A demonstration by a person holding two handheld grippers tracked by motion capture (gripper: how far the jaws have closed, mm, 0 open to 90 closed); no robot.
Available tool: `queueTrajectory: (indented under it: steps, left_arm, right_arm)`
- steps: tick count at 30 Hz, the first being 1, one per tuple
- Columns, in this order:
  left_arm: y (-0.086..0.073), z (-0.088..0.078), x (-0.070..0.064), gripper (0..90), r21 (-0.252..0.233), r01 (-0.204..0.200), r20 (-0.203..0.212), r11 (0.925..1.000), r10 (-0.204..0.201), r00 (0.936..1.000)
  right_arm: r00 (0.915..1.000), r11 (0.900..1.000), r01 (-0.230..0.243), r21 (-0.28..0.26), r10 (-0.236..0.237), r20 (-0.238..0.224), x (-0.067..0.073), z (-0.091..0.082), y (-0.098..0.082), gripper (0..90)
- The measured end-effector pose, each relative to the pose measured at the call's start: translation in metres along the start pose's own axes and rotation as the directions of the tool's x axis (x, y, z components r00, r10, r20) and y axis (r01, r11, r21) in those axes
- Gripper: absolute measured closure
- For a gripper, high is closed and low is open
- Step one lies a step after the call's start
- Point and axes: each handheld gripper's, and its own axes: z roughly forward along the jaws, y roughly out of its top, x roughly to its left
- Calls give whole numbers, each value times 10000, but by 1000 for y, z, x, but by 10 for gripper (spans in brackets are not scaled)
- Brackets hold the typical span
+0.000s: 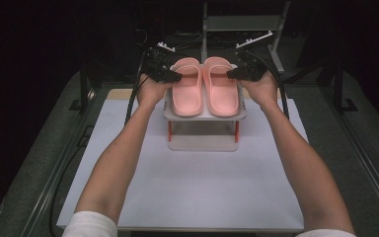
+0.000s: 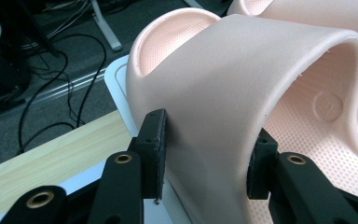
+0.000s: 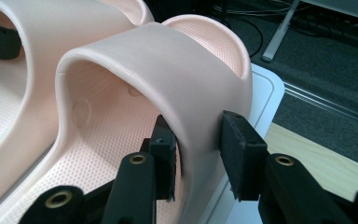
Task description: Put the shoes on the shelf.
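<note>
A pair of pink slippers sits side by side on the top shelf of a small white rack (image 1: 170,112) with red legs, which stands toward the far end of the white counter (image 1: 197,187).

The left tool (image 1: 177,77) reaches in from the left side of the rack and its jaws are closed on the outer side of the left slipper (image 1: 187,89) strap. In the left gripper view the strap of that slipper (image 2: 242,93) fills the gap between the two black jaws, one pad pressed on the outside face and the other tucked under the arch.

The right tool (image 1: 231,74) comes in from the right side and grips the right slipper (image 1: 221,89) the same way. In the right gripper view its jaws pinch the outer edge of that slipper (image 3: 177,79) strap, one pad inside the arch and one outside.

Both slippers rest flat on the shelf, touching each other along their inner edges. The person's forearms stretch over the counter from the near edge.
</note>
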Motion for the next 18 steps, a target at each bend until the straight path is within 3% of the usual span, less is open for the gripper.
queueTrajectory:
  steps: [8, 13, 18]
  left_arm:
    - [-3, 1, -3, 580, -194, 37, 6, 9998, -37, 10000]
    - [-5, 1, -2, 574, -350, 85, 77, 9994, -83, 9999]
    - [-7, 1, -2, 556, -513, -34, 99, 9987, 39, 9999]
  right_arm:
    - [9972, 9963, -745, -435, 742, -64, 1, 0, -7, 628]
    - [9910, 9885, -1320, -735, 1298, -332, 1, -2, -11, 600]
    - [9882, 9845, -1434, -1009, 1370, -678, -2, -2, -16, 555]
